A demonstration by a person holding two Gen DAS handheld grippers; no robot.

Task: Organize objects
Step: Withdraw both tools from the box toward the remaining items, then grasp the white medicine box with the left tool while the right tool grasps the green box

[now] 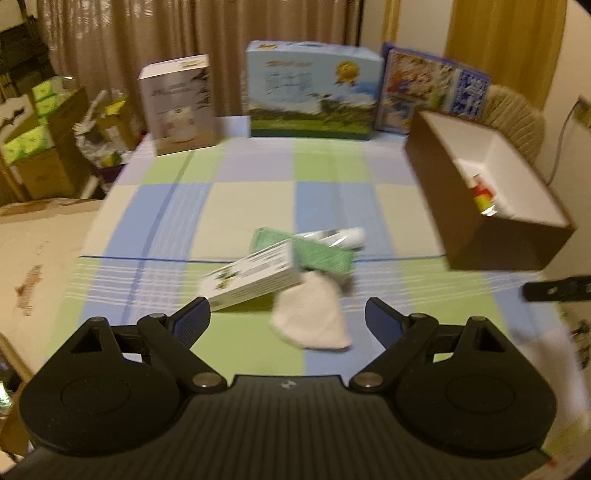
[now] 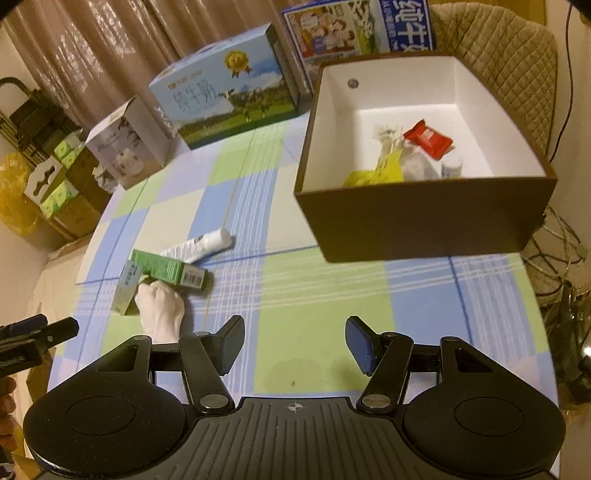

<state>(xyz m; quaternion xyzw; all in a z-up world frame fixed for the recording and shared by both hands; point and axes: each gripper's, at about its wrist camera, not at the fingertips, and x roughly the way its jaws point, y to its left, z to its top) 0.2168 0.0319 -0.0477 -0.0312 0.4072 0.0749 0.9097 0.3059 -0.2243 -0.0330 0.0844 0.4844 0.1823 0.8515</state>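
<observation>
Brown storage box (image 2: 424, 221) is my landmark: left of it lie a white sock (image 1: 310, 321), two green cartons and a tube. My left gripper (image 1: 288, 317) gapes wide, my right gripper (image 2: 295, 343) half-open, both empty

Open tablecloth (image 2: 325, 295) before brown box (image 2: 424, 229)

This looks like a room in a home. A table (image 2: 325, 295) with a checked cloth fills the middle. Brown curtains (image 1: 147, 33) hang along the top of the frame. A quilted chair (image 2: 517, 48) stands at upper right, and cartons (image 1: 40, 155) are stacked at the left.
</observation>
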